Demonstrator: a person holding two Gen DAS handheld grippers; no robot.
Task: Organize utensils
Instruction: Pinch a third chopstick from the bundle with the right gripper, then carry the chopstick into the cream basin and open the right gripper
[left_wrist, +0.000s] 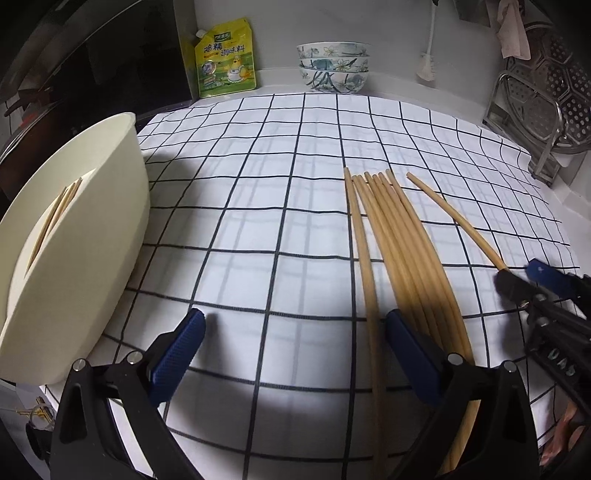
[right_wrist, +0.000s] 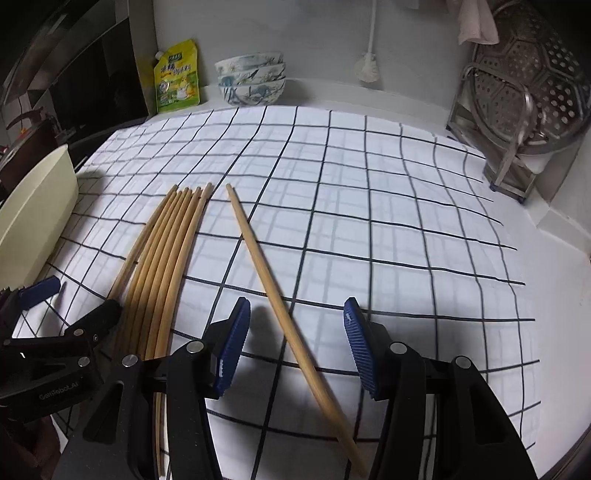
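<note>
Several bamboo chopsticks (left_wrist: 395, 236) lie side by side on the checked cloth (left_wrist: 258, 192); they also show in the right wrist view (right_wrist: 166, 251). One single chopstick (right_wrist: 273, 291) lies apart to their right, also in the left wrist view (left_wrist: 454, 218). My right gripper (right_wrist: 295, 325) is open, its fingers either side of the single chopstick, just above the cloth. My left gripper (left_wrist: 295, 332) is open and empty, its right finger over the bundle. A cream holder (left_wrist: 74, 236) at the left has a few chopsticks (left_wrist: 55, 218) in it.
A yellow seasoning pouch (left_wrist: 225, 59) and stacked flowered bowls (left_wrist: 332, 66) stand at the back wall. A steel rack with a perforated steamer plate (right_wrist: 517, 107) stands at the right. A dark appliance (left_wrist: 92, 55) is at the back left.
</note>
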